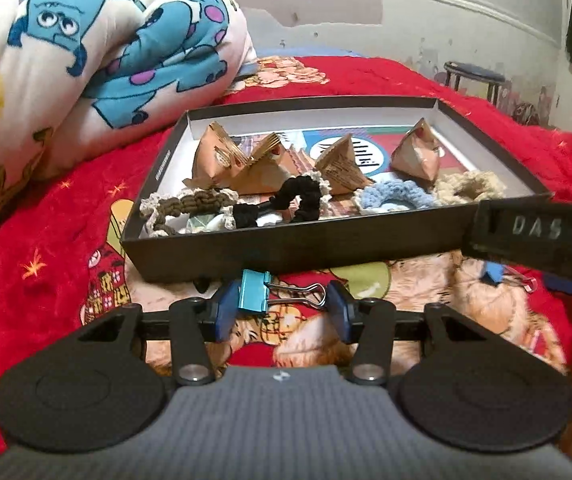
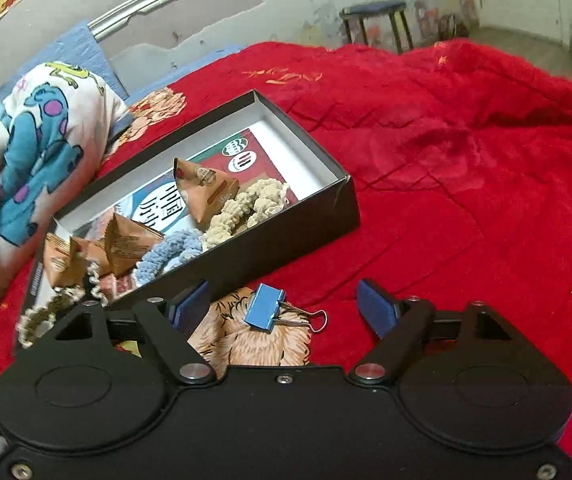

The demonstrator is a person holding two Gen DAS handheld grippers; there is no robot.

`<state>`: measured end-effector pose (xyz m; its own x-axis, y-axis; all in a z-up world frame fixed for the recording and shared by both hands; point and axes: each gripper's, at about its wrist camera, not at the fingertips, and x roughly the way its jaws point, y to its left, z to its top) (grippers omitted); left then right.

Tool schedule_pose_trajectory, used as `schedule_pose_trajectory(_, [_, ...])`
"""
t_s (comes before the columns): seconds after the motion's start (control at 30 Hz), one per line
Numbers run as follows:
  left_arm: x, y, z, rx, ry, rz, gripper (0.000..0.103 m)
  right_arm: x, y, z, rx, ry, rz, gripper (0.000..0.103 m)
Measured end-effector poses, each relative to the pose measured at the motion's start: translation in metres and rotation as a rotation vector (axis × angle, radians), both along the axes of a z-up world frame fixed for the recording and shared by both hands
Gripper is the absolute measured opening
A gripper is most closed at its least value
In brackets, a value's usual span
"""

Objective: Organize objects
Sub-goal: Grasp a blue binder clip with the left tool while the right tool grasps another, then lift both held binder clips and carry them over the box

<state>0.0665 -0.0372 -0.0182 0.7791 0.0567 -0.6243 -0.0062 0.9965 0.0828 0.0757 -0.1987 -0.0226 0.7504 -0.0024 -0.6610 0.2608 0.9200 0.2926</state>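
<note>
While a teal binder clip is clamped by the left gripper at lower centre, a blue binder clip is straddled, untouched, by the right gripper's spread jaws.

Raised letters "DAS" stand on the right gripper.

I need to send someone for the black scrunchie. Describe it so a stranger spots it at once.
Find the shallow black box on the red blanket. Along its near wall lies a row of crocheted scrunchies. The black scrunchie stands arched between a brown-and-cream one and a light blue one: the only all-dark one.
</note>
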Motion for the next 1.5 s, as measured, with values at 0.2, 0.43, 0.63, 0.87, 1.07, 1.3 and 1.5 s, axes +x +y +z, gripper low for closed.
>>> schedule_pose_trajectory(0.2, [0.006,0.002,0.001,0.013,0.005,0.019,0.053,-0.006,0.017,-0.004,-0.132,0.002,-0.066,0.058])
schedule_pose_trajectory(0.43, [0.011,0.016,0.004,-0.040,0.026,0.073,0.053,-0.004,0.016,-0.006,-0.129,0.004,-0.081,0.054])
schedule_pose_trajectory(0.63, [0.008,0.008,0.006,-0.004,0.010,0.051,0.053,-0.008,0.016,-0.005,-0.143,0.004,-0.109,0.044])
schedule_pose_trajectory(0.87, [0.006,0.006,0.011,-0.016,-0.008,0.042,0.053,-0.009,0.014,0.000,-0.122,-0.009,-0.093,0.043])
schedule_pose_trajectory(1.07, [-0.002,0.003,0.024,-0.010,-0.060,0.027,0.052,-0.011,0.014,0.006,-0.078,-0.029,-0.070,0.043])
schedule_pose_trajectory(1.3, [-0.005,0.004,0.033,-0.053,-0.109,0.031,0.052,-0.014,0.017,0.018,-0.065,-0.099,-0.032,0.043])
schedule_pose_trajectory(1.5, [-0.005,0.003,0.033,-0.067,-0.112,0.028,0.052,-0.011,0.023,0.017,-0.033,-0.098,0.018,0.043])
